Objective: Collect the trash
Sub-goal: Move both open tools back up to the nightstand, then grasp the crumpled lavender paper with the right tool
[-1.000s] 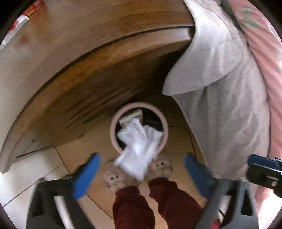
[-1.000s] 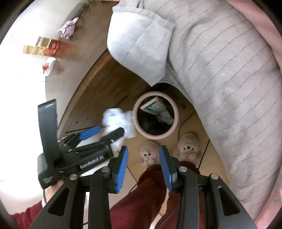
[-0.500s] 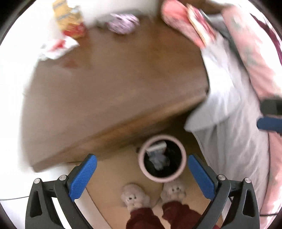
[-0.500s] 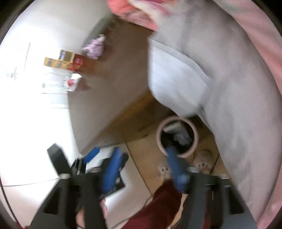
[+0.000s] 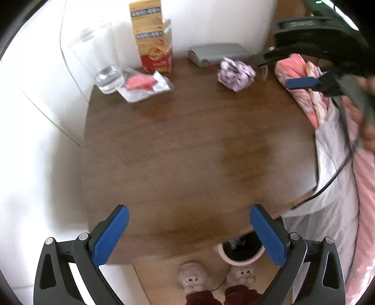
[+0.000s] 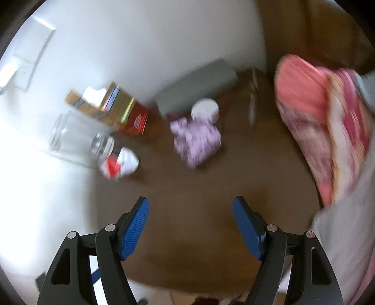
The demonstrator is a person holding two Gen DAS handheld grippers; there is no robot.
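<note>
Wooden table [image 5: 187,152], purple wrapper [image 5: 235,74]

Bare tabletop [image 5: 187,152]; clutter along far wall [image 5: 211,21].

The table [image 5: 187,152] edge hides most of the pink bin [image 5: 239,254] on the floor, so only its near rim and a dark sliver of its inside show, with contents too small to tell. The slippers [image 5: 192,279] and red trouser legs [image 5: 206,298] are cut off by the bottom edge of the left view. The right gripper [image 5: 302,83] is only partly in that view, one blue finger showing, the rest lost at the upper right. The right view is smeared: the print on the yellow and red box [image 6: 112,108] cannot be read, the purple crumpled wrapper [image 6: 196,143] and the red and white wrapper [image 6: 119,164] are soft shapes, and the glass jar [image 6: 79,138] melts into the white wall.
</note>
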